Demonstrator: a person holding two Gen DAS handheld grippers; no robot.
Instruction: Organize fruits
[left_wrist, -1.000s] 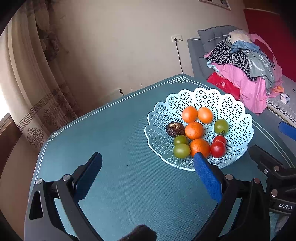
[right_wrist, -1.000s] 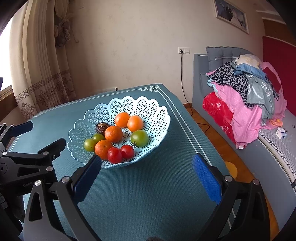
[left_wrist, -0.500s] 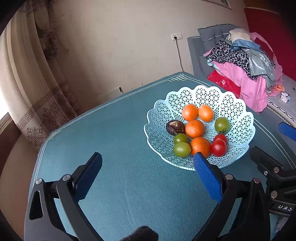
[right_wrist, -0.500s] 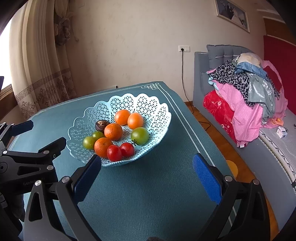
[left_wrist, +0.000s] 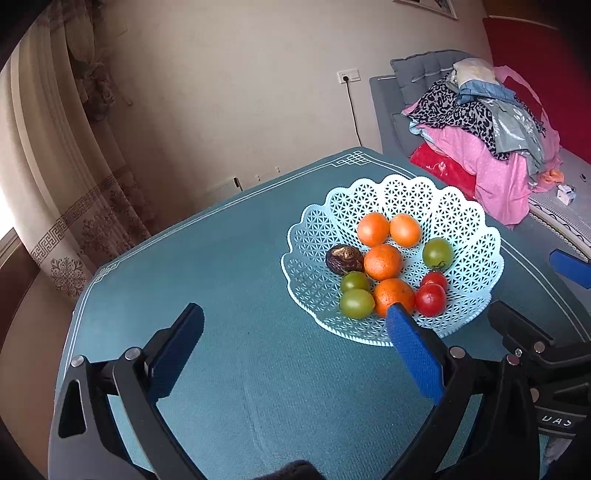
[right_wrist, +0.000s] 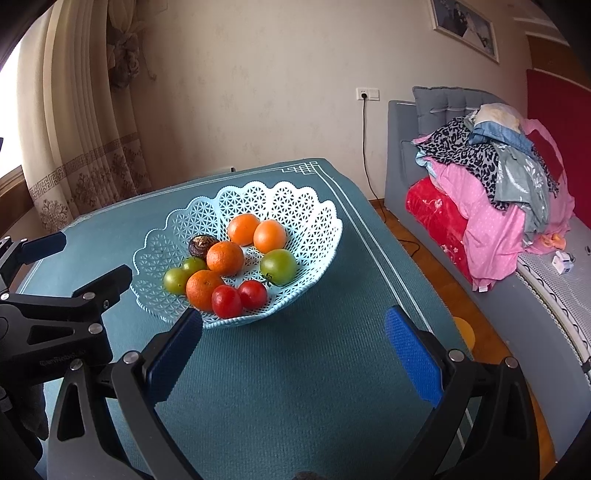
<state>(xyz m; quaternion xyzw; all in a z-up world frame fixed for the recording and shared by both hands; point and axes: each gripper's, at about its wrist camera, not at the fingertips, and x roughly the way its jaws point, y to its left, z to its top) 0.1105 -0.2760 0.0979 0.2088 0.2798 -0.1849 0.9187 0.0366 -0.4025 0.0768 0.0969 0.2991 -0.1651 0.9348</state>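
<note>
Both tongs are spread wide and hold nothing. The left tongs (left_wrist: 291, 328) hang low over the teal worktop (left_wrist: 221, 280), with the right-hand pad just in front of the basket's near rim. The right tongs (right_wrist: 295, 332) hang beside them, aimed at bare cloth just short of the basket (right_wrist: 314, 221).

All the fruit in view lies inside that pale blue lattice basket, which sits toward the worktop's far right corner. Four oranges (right_wrist: 224, 257) fill the middle and back, three green fruits (right_wrist: 277, 266) sit at the left and right, two red tomatoes (right_wrist: 226, 301) touch each other at the near rim, and one dark wrinkled fruit (right_wrist: 201, 245) rests at the back left. No fruit shows on the cloth itself. A small orange ball lies on the floor past the worktop's edge; whether it is a fruit I cannot tell.

This fits fruit already gathered in, or fruit yet to be taken out and sorted, so I judge no step settled.

The fruits are near round, with no long axis to line up with. The right-hand green one shows its stem end toward the near side. The basket is a shallow round bowl, opening upward.
</note>
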